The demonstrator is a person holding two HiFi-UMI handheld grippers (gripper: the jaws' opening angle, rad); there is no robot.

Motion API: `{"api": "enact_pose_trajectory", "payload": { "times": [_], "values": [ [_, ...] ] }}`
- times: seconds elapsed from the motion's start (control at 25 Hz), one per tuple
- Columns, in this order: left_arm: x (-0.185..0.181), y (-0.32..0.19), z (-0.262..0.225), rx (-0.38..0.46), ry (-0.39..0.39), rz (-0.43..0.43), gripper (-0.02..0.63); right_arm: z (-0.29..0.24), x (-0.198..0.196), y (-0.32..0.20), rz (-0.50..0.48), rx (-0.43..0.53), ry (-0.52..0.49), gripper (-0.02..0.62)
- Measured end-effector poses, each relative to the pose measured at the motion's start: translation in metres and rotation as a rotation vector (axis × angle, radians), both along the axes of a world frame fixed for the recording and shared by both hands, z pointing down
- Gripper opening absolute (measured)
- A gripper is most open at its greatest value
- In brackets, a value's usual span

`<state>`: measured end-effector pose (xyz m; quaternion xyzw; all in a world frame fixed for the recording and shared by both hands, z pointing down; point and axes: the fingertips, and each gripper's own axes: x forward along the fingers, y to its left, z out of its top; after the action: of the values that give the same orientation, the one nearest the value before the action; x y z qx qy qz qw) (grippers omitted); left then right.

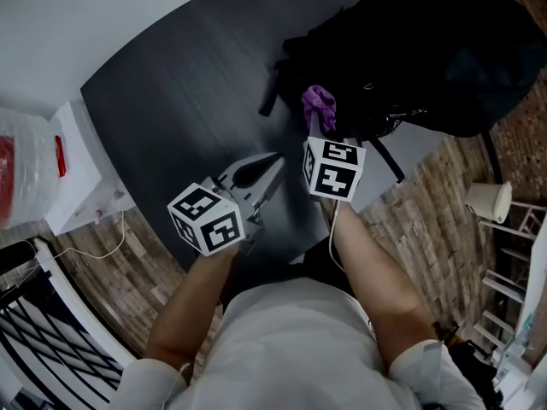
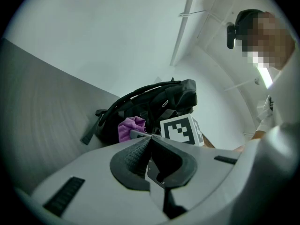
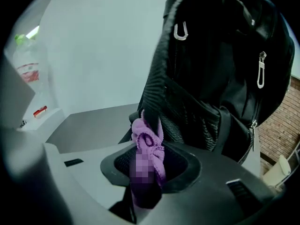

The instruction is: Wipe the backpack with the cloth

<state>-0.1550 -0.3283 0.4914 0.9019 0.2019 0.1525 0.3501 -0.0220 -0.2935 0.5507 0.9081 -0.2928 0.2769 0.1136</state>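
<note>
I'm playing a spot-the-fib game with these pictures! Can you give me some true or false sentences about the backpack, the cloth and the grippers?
1. The right gripper is shut on the purple cloth. True.
2. The left gripper is wide open. False: it is shut, with nothing in it.
3. The backpack is red. False: it is black.
4. The backpack sits on the dark table. True.
5. The cloth lies spread flat on the table. False: it is bunched up in the right gripper, close to the backpack.
</note>
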Motion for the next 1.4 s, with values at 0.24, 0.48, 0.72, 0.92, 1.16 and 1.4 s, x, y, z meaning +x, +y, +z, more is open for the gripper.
{"api": "enact_pose_trajectory", "payload": {
  "times": [0.24,0.48,0.72,0.92,1.16,1.4],
  "values": [
    [0.002,0.014,-0.004,0.008,0.006,0.029,0.005,0.003,-0.002,0.031,0.043,-0.011,-0.008,0.117],
    [0.003,0.025,-0.008,0.014,0.013,0.052,0.005,0.008,-0.002,0.057,0.079,-0.034,-0.013,0.117],
    [0.003,0.030,-0.011,0.014,0.019,0.057,0.005,0.014,-0.004,0.089,0.110,-0.077,-0.012,0.117],
    [0.002,0.028,-0.010,0.008,0.022,0.052,0.005,0.020,-0.005,0.122,0.156,-0.121,-0.015,0.117],
    [0.003,0.023,-0.007,-0.002,0.022,0.041,0.005,0.012,-0.008,0.150,0.194,-0.136,-0.005,0.117],
    [0.003,0.012,-0.002,-0.011,0.019,0.016,0.005,-0.007,-0.025,0.136,0.137,-0.081,0.007,0.117]
  ]
}}
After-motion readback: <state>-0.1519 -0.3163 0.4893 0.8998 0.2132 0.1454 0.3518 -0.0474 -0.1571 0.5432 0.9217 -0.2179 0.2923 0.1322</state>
